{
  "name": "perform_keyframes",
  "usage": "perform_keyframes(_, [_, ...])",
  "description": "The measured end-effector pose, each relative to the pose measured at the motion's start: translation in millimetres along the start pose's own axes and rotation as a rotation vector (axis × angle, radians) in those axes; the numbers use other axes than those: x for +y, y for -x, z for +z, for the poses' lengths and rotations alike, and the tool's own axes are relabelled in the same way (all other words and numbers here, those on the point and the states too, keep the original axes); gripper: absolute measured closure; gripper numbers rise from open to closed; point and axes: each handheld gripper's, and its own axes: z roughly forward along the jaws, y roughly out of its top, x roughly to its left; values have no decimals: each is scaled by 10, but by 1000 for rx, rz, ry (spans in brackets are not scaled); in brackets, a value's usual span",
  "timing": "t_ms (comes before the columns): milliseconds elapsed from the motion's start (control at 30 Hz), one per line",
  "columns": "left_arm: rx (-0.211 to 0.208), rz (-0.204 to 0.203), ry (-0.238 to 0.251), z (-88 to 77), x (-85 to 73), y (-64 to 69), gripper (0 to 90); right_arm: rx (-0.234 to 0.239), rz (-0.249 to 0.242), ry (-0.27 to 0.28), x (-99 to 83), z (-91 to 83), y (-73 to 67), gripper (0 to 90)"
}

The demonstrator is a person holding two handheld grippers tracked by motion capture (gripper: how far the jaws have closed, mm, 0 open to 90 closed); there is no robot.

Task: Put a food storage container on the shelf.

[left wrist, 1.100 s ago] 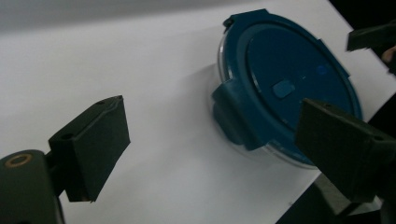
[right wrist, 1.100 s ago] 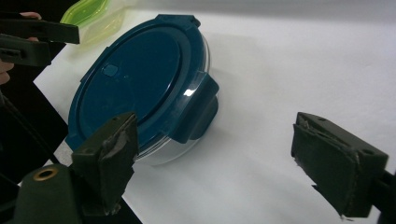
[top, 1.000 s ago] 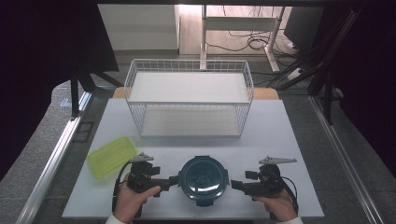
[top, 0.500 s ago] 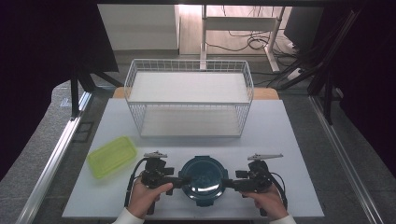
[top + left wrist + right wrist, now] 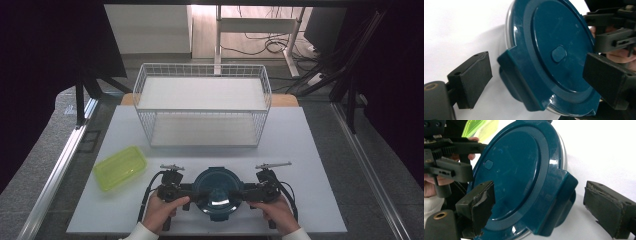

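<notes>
L gripper and R gripper sit at the near edge of the white table, each in one hand, jaws apart and straddling opposite side clip-tabs of the round dark-teal plastic lid on its clear container, centre-near. In both gripper views a latch tab sits between the black pads, not yet pinched.

To do it well, I'd say: close both sides evenly, pads square on the tabs, else the glossy lid could skid or tip.

Lid is smooth, hard, w/ a raised ring and small oval nub; pads are matte rubber, R's look chewed. Near left, a translucent lime-green rectangular plastic box; farther back, a white wire two-tier rack.
</notes>
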Motion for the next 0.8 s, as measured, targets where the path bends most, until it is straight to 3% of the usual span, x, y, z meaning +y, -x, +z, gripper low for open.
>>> perform_keyframes(133, [-32,11,-15,57,-18,8,118,20,8,-20,-27,78,-21,112])
perform_keyframes(233, [-30,8,-16,82,-29,7,131,28,10,-17,-31,90,-28,134])
perform_keyframes(500, [-85,-83,-17,108,-53,-88,153,48,85,-25,-33,73,-8,191])
perform_keyframes(800, [-69,-118,-22,105,-47,-64,145,79,116,-15,-34,30,55,256])
